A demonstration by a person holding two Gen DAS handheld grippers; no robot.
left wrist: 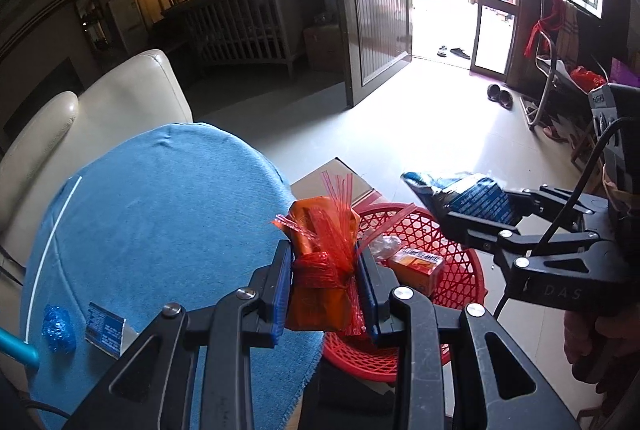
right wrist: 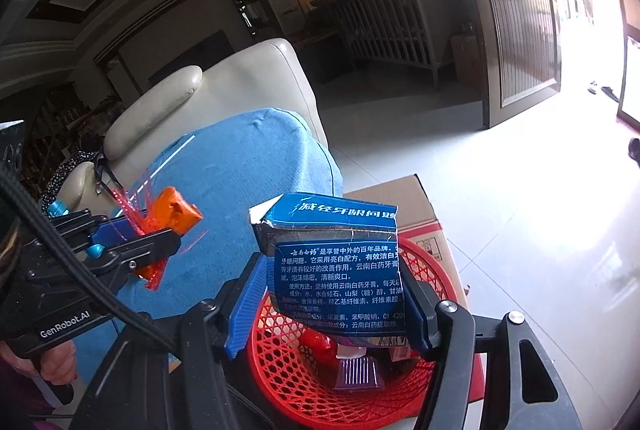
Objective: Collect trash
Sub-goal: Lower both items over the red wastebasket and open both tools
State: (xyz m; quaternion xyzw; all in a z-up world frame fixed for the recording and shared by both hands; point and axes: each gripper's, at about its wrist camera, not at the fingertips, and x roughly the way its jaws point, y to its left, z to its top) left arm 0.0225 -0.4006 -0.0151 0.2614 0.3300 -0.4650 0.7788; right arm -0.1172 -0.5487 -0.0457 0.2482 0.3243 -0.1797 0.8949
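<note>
My left gripper (left wrist: 325,266) is shut on an orange packet wrapped in red plastic (left wrist: 320,262), held at the round table's edge beside the red mesh basket (left wrist: 456,270); it also shows in the right wrist view (right wrist: 168,218). My right gripper (right wrist: 336,294) is shut on a blue toothpaste box (right wrist: 340,262), held above the red basket (right wrist: 288,362). The box also shows in the left wrist view (left wrist: 468,195). The basket holds an orange carton (left wrist: 418,266), a clear wrapper and a purple item (right wrist: 358,374).
The blue cloth-covered round table (left wrist: 160,213) carries a blue crumpled wrapper (left wrist: 58,328) and a small blue-white box (left wrist: 106,330). The basket rests on a cardboard box (right wrist: 404,197). A cream sofa (left wrist: 100,109) stands behind; the tiled floor and open door lie to the right.
</note>
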